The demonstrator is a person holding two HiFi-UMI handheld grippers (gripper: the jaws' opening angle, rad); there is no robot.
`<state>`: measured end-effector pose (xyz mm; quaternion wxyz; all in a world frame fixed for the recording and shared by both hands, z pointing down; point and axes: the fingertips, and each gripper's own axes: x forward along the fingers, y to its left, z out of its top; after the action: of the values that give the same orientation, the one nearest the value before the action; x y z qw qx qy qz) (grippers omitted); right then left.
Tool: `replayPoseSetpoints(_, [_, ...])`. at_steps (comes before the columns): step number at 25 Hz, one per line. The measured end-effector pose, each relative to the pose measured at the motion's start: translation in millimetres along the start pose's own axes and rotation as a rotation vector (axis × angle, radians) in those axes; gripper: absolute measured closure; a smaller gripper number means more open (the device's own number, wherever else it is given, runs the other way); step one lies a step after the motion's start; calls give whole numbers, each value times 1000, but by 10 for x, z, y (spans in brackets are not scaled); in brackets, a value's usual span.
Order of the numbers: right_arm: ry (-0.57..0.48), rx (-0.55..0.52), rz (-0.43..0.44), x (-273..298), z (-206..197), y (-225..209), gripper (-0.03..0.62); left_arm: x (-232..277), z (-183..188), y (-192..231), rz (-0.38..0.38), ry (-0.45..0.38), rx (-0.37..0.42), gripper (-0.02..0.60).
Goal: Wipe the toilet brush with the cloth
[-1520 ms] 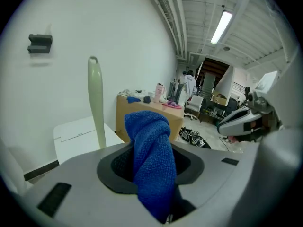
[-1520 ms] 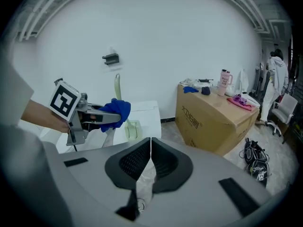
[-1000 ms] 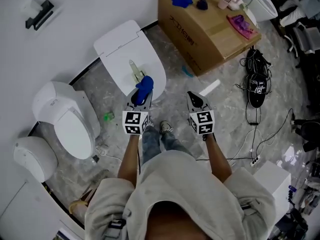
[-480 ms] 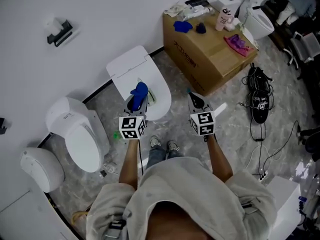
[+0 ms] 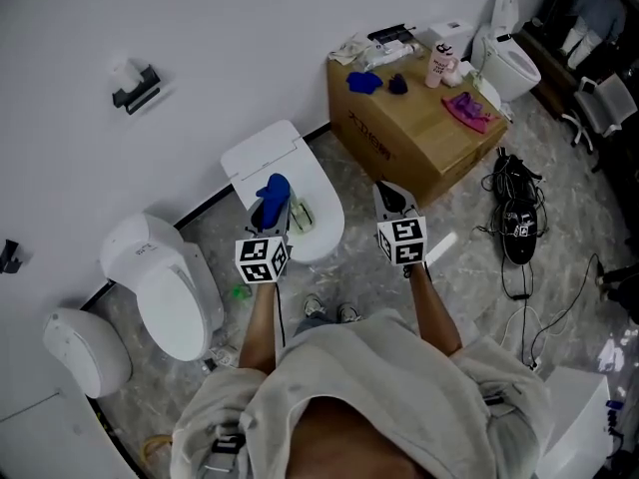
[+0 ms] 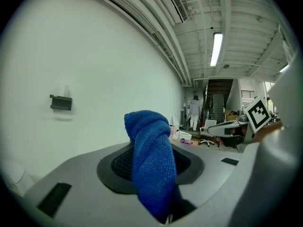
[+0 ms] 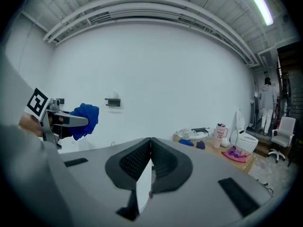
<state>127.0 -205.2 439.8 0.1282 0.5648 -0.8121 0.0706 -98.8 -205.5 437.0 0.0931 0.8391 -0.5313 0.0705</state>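
On toilet lid: brush, perhaps | left tongs clamp blue cloth

Left tongs clamped, blue cloth

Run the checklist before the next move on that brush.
1. Cloth clamped in left gripper: ok.
2. Right gripper free: ok, jaws together, nothing between them.
3. Brush found: ok, it lies on the toilet lid beside the left gripper.
4. Brush held steady: not ok, neither gripper is on it.
5. Cloth on brush: not ok, the left gripper view shows only wall behind the cloth.
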Motion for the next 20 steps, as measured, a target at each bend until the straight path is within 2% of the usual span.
replayPoseSetpoints(20, [-9,1,14,165,124,138,563,-60,100,151,29,-22,-26,420])
